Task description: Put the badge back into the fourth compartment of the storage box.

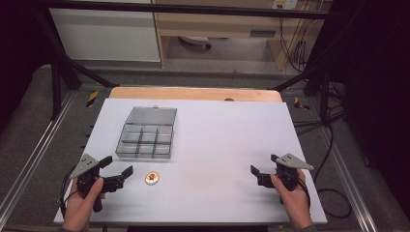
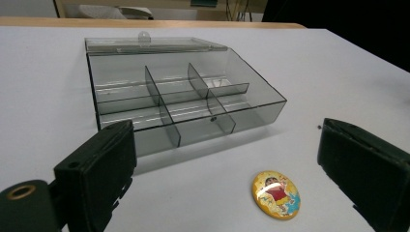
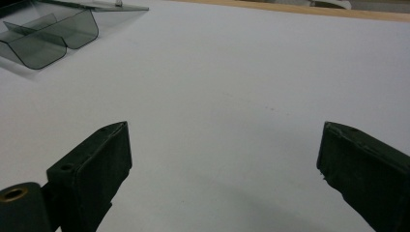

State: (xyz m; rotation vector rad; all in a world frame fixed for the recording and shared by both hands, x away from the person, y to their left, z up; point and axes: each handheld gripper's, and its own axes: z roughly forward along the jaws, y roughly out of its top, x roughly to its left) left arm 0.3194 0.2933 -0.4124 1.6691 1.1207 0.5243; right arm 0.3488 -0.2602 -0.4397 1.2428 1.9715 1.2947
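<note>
On the white desk (image 1: 217, 159), a round cartoon badge (image 1: 152, 178) lies just beside the left gripper (image 1: 117, 170), whose fingers (image 2: 99, 169) stand wide apart (nothing between them). Near it sits the open compartment box (image 1: 145, 140). Well apart, the right gripper (image 1: 263, 169) is spread too.

i see a small round badge (image 1: 152, 178) lying flat on the white table, gold-rimmed, yellow, with a cartoon figure in red on its face. it sits just in front of a smoky clear compartment box (image 1: 144, 141), near but apart from it. the box stands open, its lid (image 1: 152, 115) laid back flat behind it, its compartments bare.
</note>
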